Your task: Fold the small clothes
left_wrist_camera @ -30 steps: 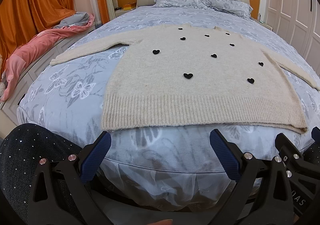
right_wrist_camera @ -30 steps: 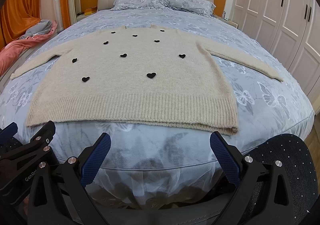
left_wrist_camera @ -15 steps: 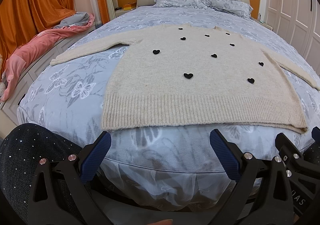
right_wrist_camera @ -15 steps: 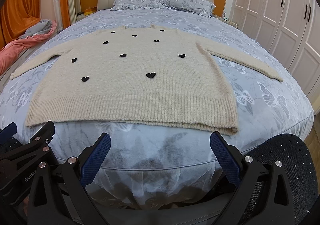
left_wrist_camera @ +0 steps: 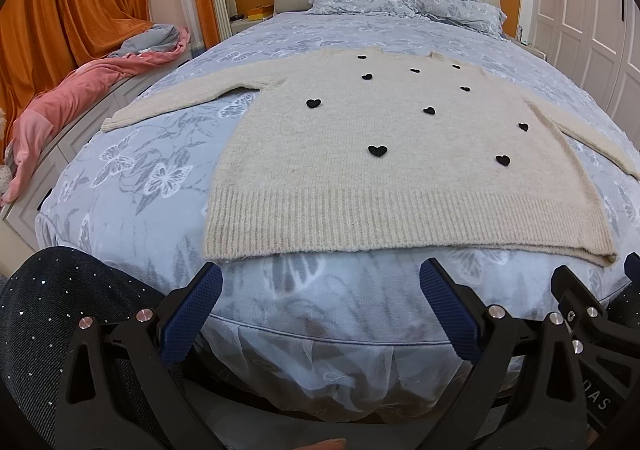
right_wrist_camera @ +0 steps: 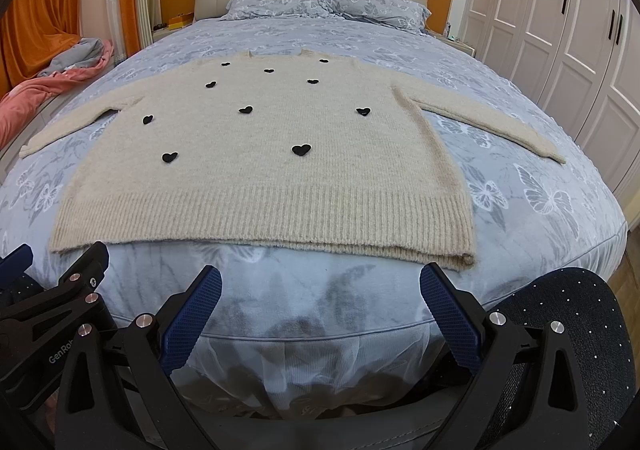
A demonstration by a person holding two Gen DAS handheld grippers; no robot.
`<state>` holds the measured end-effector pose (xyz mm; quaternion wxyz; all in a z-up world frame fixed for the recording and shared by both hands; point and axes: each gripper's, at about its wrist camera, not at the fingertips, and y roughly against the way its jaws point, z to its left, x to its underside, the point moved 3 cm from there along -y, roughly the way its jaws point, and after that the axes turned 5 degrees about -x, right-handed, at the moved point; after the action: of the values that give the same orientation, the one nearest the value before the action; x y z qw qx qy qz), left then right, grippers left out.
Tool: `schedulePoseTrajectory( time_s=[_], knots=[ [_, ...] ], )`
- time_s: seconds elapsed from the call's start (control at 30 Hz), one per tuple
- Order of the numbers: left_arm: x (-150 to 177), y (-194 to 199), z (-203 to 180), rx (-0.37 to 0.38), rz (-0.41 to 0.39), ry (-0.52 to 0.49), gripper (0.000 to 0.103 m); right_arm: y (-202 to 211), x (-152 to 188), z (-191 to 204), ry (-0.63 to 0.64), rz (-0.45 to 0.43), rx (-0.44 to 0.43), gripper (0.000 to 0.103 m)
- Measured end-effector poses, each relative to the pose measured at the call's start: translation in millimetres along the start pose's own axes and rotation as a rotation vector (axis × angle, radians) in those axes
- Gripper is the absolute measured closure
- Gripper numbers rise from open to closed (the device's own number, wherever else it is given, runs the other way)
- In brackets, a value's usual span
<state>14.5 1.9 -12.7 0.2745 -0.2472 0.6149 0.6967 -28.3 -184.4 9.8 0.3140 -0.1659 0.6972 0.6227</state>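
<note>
1. Both tongs, left tongs (left_wrist_camera: 320,298) and right tongs (right_wrist_camera: 320,298), hang spread apart and empty, just before the hem.
2. Sweater (left_wrist_camera: 384,154) lies flat on the bed (left_wrist_camera: 132,186), collar away.
3. Left tongs are nearer the left hem corner, right tongs the right one.

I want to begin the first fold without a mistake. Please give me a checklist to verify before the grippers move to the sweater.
1. Sweater lies flat on the bed, front up: ok.
2. Both sleeves spread out to the sides, left sleeve and right sleeve: ok.
3. Left gripper open and empty: ok.
4. Right gripper open and empty: ok.
5. Ribbed hem straight, no bunching: ok, though its right corner looks slightly doubled.
6. Nothing lying on the sweater: ok.
</note>
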Motion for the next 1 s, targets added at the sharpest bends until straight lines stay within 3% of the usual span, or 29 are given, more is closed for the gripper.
schedulePoseTrajectory(
  time_s=[1.0],
  knots=[
    [8.6,-1.0,5.4,-0.047,0.027,-0.009,0.006,-4.7,2.7,-2.8,0.003,0.028,0.006,0.005]
  ],
)
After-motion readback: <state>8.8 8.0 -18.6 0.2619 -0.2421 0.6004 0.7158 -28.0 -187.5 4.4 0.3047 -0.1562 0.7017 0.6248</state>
